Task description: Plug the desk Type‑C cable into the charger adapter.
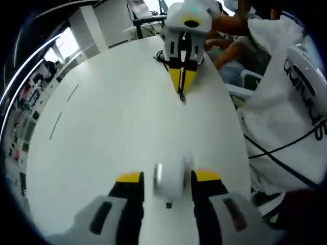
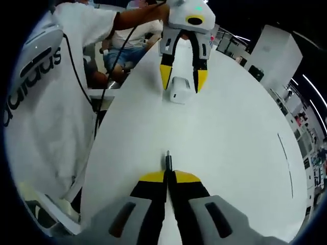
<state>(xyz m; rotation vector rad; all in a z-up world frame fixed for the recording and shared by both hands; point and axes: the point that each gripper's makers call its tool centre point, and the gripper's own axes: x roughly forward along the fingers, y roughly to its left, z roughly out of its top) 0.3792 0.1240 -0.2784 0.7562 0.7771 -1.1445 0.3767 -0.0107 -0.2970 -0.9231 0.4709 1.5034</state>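
White short-sleeved T-shirt [image 2: 48, 102] worn by the person beside the white table: large dark lettering printed across the chest reads "adidas", seen sideways in the right gripper view. In the left gripper view the same white T-shirt [image 1: 294, 97] shows the dark print again, but it is curved and cut off, so only part of the word can be made out. No other text, number or sign is legible
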